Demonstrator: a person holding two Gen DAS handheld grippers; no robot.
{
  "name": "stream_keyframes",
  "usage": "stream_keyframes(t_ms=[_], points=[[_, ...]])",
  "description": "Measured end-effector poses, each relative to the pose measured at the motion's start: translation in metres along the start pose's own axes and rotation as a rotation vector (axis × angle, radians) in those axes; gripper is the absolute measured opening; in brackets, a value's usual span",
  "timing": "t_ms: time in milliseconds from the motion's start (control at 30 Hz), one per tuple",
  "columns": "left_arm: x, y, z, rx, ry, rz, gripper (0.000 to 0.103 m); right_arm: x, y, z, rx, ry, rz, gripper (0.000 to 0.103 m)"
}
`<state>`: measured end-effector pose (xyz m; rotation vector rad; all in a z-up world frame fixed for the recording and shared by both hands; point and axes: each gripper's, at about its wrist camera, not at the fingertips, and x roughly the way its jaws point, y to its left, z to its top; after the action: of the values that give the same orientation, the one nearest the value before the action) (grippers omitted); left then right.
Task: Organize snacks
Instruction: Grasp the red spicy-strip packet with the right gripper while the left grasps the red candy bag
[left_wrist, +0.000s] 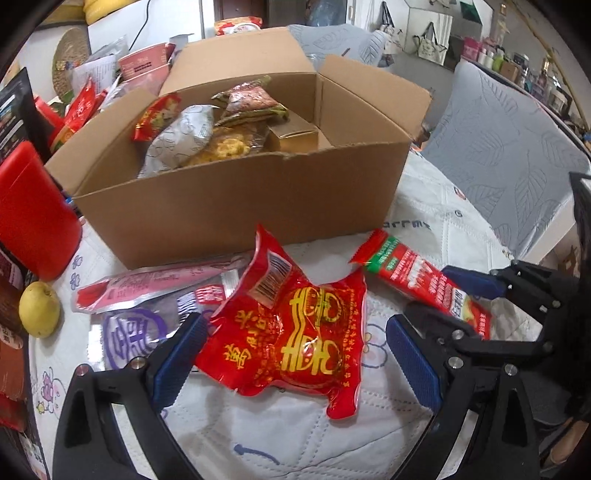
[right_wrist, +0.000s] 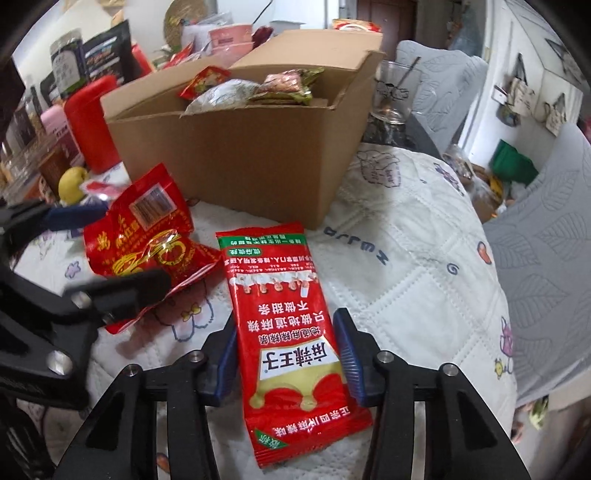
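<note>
Snack packets lie loose on the quilted white table cover (left_wrist: 295, 443) in front of the open cardboard box (left_wrist: 236, 206), which already holds several wrapped items. Furthest left, a pink foil packet (left_wrist: 155, 284) and a purple-printed packet (left_wrist: 129, 336) lie flat beside a yellow-green fruit (left_wrist: 38, 308). Next, the left gripper (left_wrist: 295, 354) stands spread wide around the red packet with gold lettering (left_wrist: 291, 332); its pads do not yet press on the film. Judged from this, bring the pads to the packet's flat body, not to the crinkled corner, before lifting. To the right, the right gripper (right_wrist: 288, 365) has its blue pads against the long edges of the red spicy-strip packet (right_wrist: 284, 321), which lies lengthwise between them on the cover. The pinch appears to sit on the lower half; lift straight up so the free end does not drag the neighbouring red packet. Carry each packet over the box's near wall and release into the gap on its right side, where the floor shows bare.
</note>
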<state>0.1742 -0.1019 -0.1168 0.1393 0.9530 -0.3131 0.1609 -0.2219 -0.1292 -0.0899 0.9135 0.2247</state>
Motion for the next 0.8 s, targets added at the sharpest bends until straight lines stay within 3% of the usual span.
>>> stream_keyframes(t_ms=[333,500,800], points=[[0.023,-0.011,-0.006,0.078,0.046,0.084,0.099,-0.023,-0.026,-0.011,0.093,-0.012,-0.051,0.044],[0.023,-0.004,-0.009,0.038,0.034,0.044,0.073,-0.026,-0.030,-0.017,0.127,-0.008,-0.049,0.044],[0.006,-0.002,-0.019,0.014,0.041,0.000,0.067,-0.040,-0.024,-0.025,0.140,-0.023,-0.022,0.043]])
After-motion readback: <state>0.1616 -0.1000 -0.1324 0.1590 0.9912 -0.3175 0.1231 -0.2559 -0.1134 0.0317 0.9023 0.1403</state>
